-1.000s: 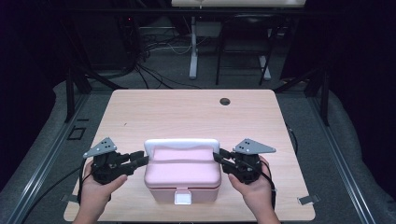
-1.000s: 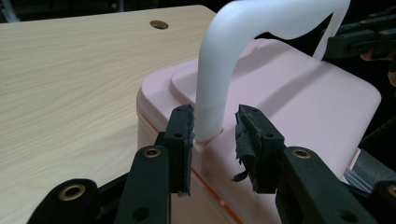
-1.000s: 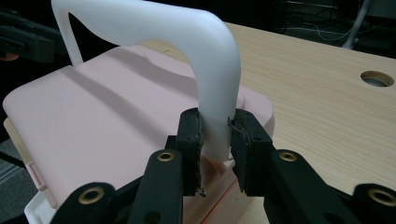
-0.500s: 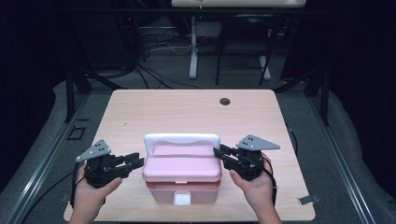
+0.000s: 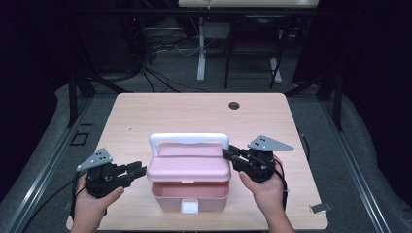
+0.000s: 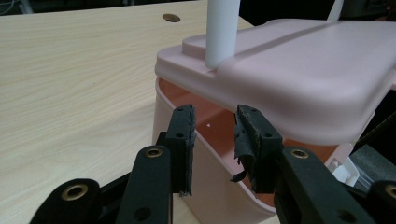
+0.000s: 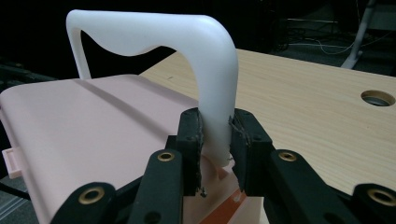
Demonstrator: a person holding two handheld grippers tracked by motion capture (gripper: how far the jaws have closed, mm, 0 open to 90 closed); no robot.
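pink box [image 5: 189, 194] sits near the front edge of the table [image 5: 145, 111], between the two claws, its white latch tab [image 5: 190, 207] facing the person. right gripper [image 5: 232, 154] has its jaws clamped on the near leg of the white handle [image 7: 205, 70]; in the right gripper view both pads [image 7: 192, 135] press against that leg low down, where it meets the lid [image 5: 188, 165]. the handle stands upright above the lid, arching away from this claw. left gripper [image 5: 138, 170] is just beside the box's other end, jaws partly open with nothing between them; in the left gripper view the pads [image 6: 184, 135] hang in free air just below the lid's overhanging edge and just in front of the box wall, not touching either. that view also shows a gap between lid and body, with the orange-toned interior visible ahead of the jaws, so the lid reads as lifted or tilted rather than seated. judgement on progress: opening the box looks underway, with the handle grip made and the lid already raised off the rim on this side. still to do: the left claw needs to take hold of or brace the body or lid edge right ahead of it, then the lid has to be swung fully back or lifted clear. contents not visible from these angles. cable hole [image 5: 234, 105] lies well beyond both claws, unrelated.
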